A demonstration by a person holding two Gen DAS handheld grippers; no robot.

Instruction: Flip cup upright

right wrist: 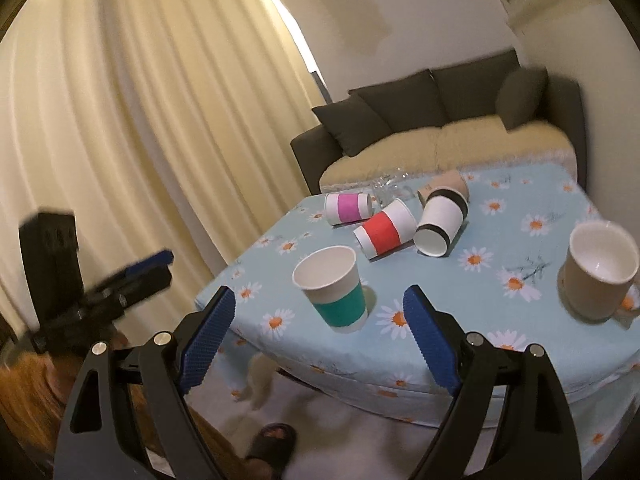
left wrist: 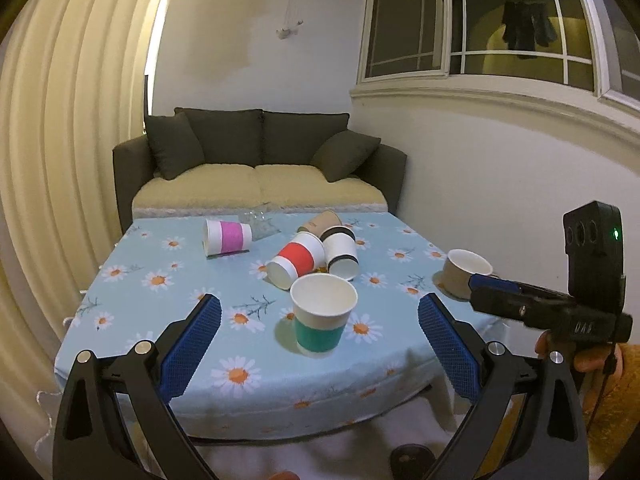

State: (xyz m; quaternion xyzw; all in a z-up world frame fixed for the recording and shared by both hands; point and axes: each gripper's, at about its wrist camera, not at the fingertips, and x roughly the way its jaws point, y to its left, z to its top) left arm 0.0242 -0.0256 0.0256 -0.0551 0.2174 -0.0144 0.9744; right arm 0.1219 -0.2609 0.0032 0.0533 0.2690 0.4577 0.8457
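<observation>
While both tools are hanging back off the near edge of the table (left wrist: 132, 360), the left gripper (left wrist: 320, 344) and the right gripper (right wrist: 318, 330) are standing with their blue pads spread wide and nothing between them. Just ahead of them, the green-banded cup (left wrist: 322, 312) is standing mouth-up near the front edge, showing a bare white inside. To its right, and well apart, a tan mug (right wrist: 598, 270) is also sitting upright and looking empty.

Farther in, the work is waiting: a red-banded cup (left wrist: 296, 264) is lying on its side with its mouth toward the camera, touching a black-banded cup (left wrist: 340, 254) that is tipped over beside it (a brown cup (left wrist: 320, 222) is lying just behind the pair). Off to the left, the pink-banded cup (left wrist: 227, 237) is resting on its side too, with clear glassware (left wrist: 260, 224) near it, too blurred to read. None of the fallen cups is showing any contents.

By the look of it, one cup is done and the next reach is not yet begun. The red-banded cup seems the likeliest target; taking it is calling for an approach across its body and a turn of the wrist, without nudging its black-banded neighbour.
</observation>
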